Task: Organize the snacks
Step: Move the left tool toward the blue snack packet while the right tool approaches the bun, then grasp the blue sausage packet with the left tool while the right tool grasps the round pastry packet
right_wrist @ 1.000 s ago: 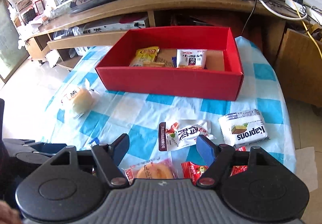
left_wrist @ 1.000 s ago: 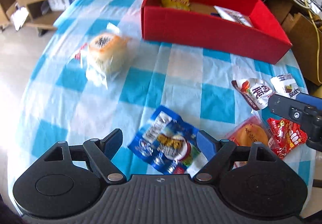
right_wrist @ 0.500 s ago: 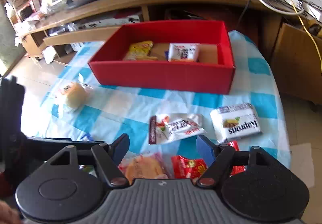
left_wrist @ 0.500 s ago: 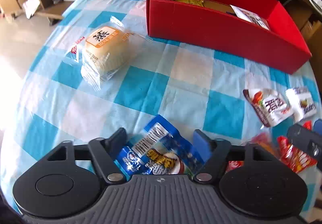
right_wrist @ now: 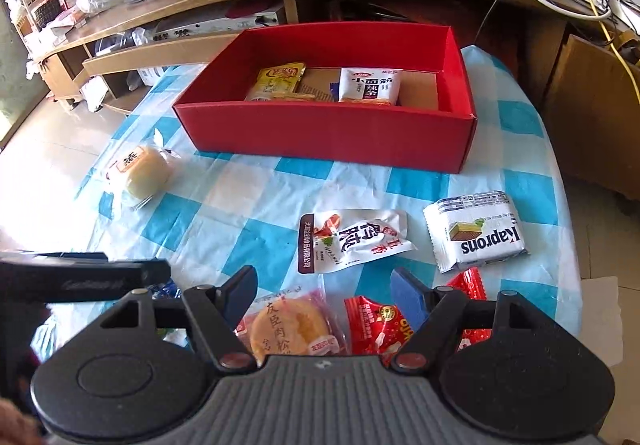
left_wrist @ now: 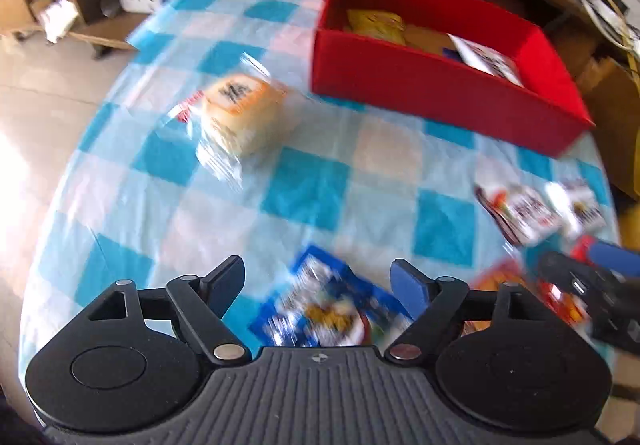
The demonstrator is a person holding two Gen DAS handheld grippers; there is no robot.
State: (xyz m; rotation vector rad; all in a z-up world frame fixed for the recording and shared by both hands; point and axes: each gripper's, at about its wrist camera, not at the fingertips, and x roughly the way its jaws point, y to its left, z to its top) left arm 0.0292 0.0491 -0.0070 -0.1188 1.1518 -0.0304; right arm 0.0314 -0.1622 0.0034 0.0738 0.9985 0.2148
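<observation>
- Clear film wraps the steamed bun point(right_wrist: 140, 173) at the far left of the checked tablecloth point(right_wrist: 240, 205), well apart from both tools; the slippery wrap could crumple or slide off the pads if it is pinched at a loose edge and not across the bun itself.
- Blue and glossy, the blue snack bag point(left_wrist: 328, 309) lies flat on the cloth between the spread fingers of the left gripper point(left_wrist: 318, 281), which is released and grasps nothing. The left view is blurred by motion, so I cannot tell how close the pads are to the bag; closing while the tool moves could catch only a corner, or bunch the cloth.
- Next comes the round cake packet point(right_wrist: 288, 325), between the open, empty fingers of the right gripper point(right_wrist: 324, 289), with the red candy packet point(right_wrist: 376, 325) just beside it. Both fall inside the same span, so one close could nip the two together and drop one on the way.
- The left tool's body crosses the lower left of the right view, near the right one; reaching at the same time risks a knock.
- Further right, the white pouch point(right_wrist: 352, 241) and the Kaprons wafer pack point(right_wrist: 476, 233) wait near the table edge; a careless sweep could push the wafers off.
- Beyond them the red box point(right_wrist: 328, 137) holds two packets already; its near wall could snag a bag carried low.
</observation>
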